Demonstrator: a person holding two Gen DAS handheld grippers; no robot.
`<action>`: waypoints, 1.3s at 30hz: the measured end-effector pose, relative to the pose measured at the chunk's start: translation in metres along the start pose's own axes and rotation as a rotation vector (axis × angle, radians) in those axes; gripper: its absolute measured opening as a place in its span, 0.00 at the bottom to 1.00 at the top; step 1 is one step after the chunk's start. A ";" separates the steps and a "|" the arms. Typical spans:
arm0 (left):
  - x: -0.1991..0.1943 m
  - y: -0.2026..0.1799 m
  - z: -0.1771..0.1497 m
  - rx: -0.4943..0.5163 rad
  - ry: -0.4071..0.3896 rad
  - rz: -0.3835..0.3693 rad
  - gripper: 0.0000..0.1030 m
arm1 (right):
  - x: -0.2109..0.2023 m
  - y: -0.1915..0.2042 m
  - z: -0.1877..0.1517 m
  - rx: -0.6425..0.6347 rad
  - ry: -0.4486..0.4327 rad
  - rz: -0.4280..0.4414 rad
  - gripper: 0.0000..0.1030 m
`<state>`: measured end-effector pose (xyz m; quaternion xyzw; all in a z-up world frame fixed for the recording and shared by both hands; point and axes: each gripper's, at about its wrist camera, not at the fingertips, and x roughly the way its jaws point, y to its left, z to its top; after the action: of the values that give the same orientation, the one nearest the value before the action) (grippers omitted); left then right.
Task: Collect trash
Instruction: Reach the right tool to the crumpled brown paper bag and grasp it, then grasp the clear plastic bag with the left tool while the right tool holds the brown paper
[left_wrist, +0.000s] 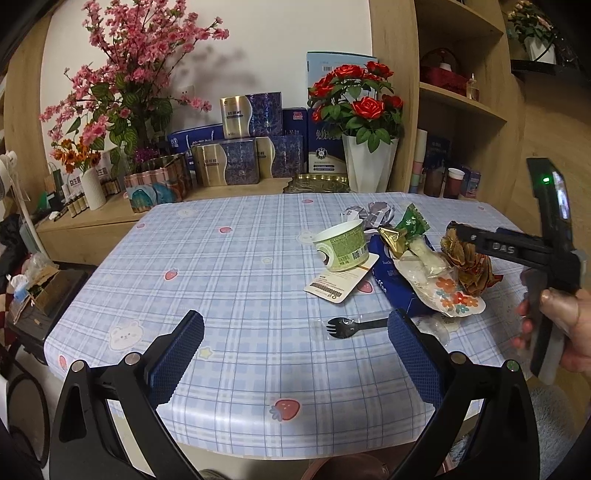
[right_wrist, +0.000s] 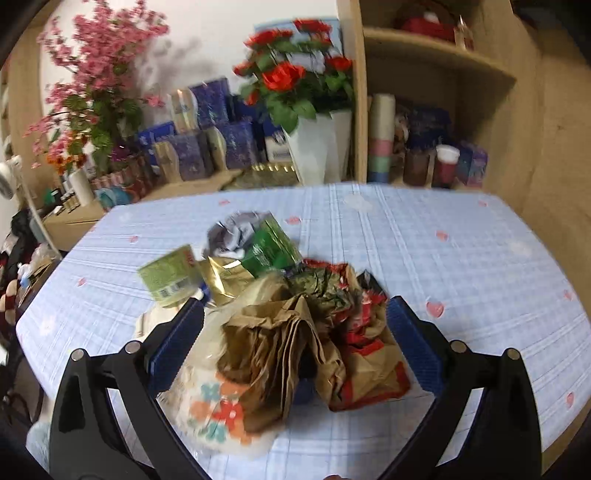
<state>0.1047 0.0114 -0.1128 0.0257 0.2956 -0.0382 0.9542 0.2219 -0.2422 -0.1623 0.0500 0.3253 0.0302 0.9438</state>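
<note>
- The left hand-held gripper (left_wrist: 295, 354) hangs released, blue pads wide apart, over the blue plaid table (left_wrist: 229, 266) with strawberry prints.
- A black plastic spork (left_wrist: 345, 326) lies just ahead of it.
- A green paper cup (left_wrist: 343, 245) lies tipped on its side on a white tag; its print is too small to read.
- The right hand-held gripper (right_wrist: 295, 343), marked "DAS", is spread around a crumpled brown-and-red paper wrapper (right_wrist: 314, 339) lying on a floral bag.
</note>
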 end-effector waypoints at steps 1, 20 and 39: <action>0.002 0.000 -0.001 0.001 0.003 -0.003 0.95 | 0.007 -0.001 -0.002 0.017 0.021 -0.003 0.94; 0.045 -0.059 0.028 0.034 0.079 -0.245 0.75 | -0.062 -0.045 -0.030 0.165 -0.115 0.128 0.36; 0.178 -0.177 0.061 0.258 0.322 -0.230 0.48 | -0.095 -0.102 -0.082 0.259 -0.203 0.093 0.36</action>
<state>0.2701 -0.1796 -0.1683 0.1195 0.4374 -0.1798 0.8730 0.0995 -0.3456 -0.1801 0.1892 0.2268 0.0264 0.9550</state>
